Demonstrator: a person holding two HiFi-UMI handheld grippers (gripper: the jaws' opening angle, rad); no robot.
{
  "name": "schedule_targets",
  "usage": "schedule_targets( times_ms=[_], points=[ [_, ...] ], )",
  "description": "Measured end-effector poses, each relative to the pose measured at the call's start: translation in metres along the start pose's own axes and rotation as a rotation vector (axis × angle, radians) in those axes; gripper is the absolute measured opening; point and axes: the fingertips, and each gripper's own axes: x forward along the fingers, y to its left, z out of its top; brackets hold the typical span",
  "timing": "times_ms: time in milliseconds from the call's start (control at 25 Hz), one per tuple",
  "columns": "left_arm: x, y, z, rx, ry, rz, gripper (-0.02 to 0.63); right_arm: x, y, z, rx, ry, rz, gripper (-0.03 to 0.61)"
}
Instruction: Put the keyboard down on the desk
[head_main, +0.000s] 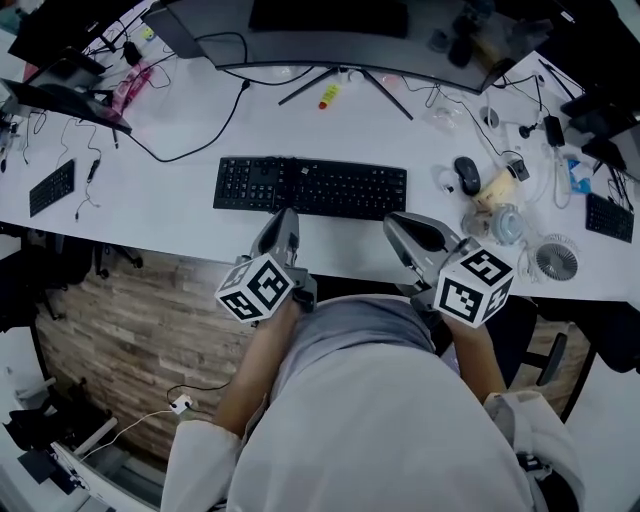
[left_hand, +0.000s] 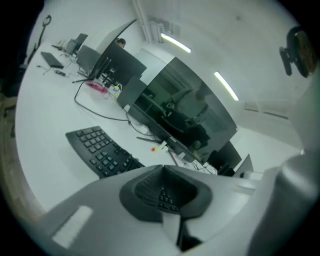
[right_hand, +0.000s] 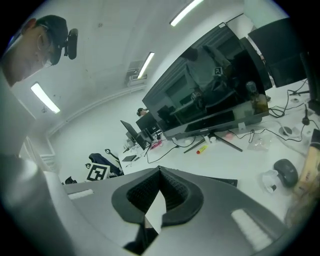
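The black keyboard (head_main: 310, 187) lies flat on the white desk (head_main: 150, 215), in front of the monitor stand. Both grippers hover just short of its near edge and touch nothing. My left gripper (head_main: 284, 222) is shut and empty, pointing at the keyboard's middle. My right gripper (head_main: 397, 224) is also shut and empty, near the keyboard's right end. In the left gripper view the keyboard (left_hand: 99, 149) stretches ahead beyond the closed left gripper (left_hand: 162, 169). The right gripper view has only a sliver of the keyboard (right_hand: 226, 181) past the closed right gripper (right_hand: 160, 171).
A wide monitor (head_main: 330, 25) stands behind the keyboard, with a yellow marker (head_main: 329, 95) under it. A mouse (head_main: 467, 175), clear cups and a small fan (head_main: 556, 261) crowd the right side. A small keypad (head_main: 52, 186) and cables lie at the left.
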Motion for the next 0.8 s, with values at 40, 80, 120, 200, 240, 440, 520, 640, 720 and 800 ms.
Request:
schedule_targets(
  times_ms=[40,80,120,200,240,440,520,640,720,800],
  points=[
    [-0.003,-0.004,0.004,0.033,-0.012,-0.008,0.000,-0.002,0.000,0.001,-0.008,-0.001,0.002,-0.003],
    [-0.007,-0.008,0.007,0.062,-0.020,-0.019,0.000,-0.004,0.000,0.002,-0.012,-0.004,0.007,-0.003],
    [-0.011,-0.013,0.011,0.091,-0.028,-0.029,0.000,-0.006,0.001,0.004,-0.015,-0.011,0.014,-0.003],
    [-0.017,-0.023,0.023,0.156,-0.056,-0.055,0.000,-0.009,0.001,0.011,-0.037,-0.023,0.016,-0.003],
    [-0.021,-0.029,0.032,0.192,-0.080,-0.072,0.000,-0.010,0.001,0.015,-0.057,-0.027,0.014,-0.003],
    [-0.038,-0.063,0.048,0.318,-0.143,-0.181,0.000,-0.017,-0.008,0.015,-0.172,0.014,-0.039,-0.003],
    [-0.040,-0.070,0.047,0.348,-0.131,-0.195,0.000,-0.019,-0.010,0.014,-0.188,0.026,-0.049,-0.003],
    [-0.043,-0.072,0.051,0.305,-0.134,-0.206,0.000,-0.021,-0.010,0.014,-0.190,0.026,-0.050,-0.005],
    [-0.047,-0.077,0.058,0.246,-0.156,-0.229,0.000,-0.022,-0.008,0.014,-0.179,0.025,-0.038,-0.005],
    [-0.052,-0.085,0.063,0.262,-0.180,-0.246,0.000,-0.023,-0.005,0.014,-0.164,0.020,-0.023,-0.005]
  ],
)
